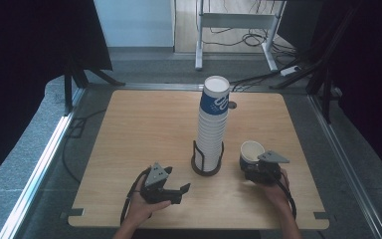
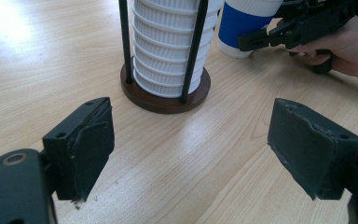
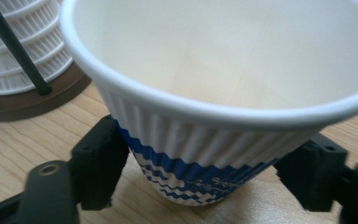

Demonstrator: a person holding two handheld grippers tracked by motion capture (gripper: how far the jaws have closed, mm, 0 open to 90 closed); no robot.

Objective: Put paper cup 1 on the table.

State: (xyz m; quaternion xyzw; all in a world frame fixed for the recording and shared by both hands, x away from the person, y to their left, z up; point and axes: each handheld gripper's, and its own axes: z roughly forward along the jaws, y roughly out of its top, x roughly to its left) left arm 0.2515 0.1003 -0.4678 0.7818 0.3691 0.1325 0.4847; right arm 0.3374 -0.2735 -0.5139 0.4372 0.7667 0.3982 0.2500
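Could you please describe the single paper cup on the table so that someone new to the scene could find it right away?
Start at the wooden table and find the tall stack of cups in its dark holder near the middle. Just to the right of the holder stands the single cup, upright and empty, between the jaws of the right gripper. Unlike its neighbours, it stands alone, outside the holder, white with a blue patterned band.
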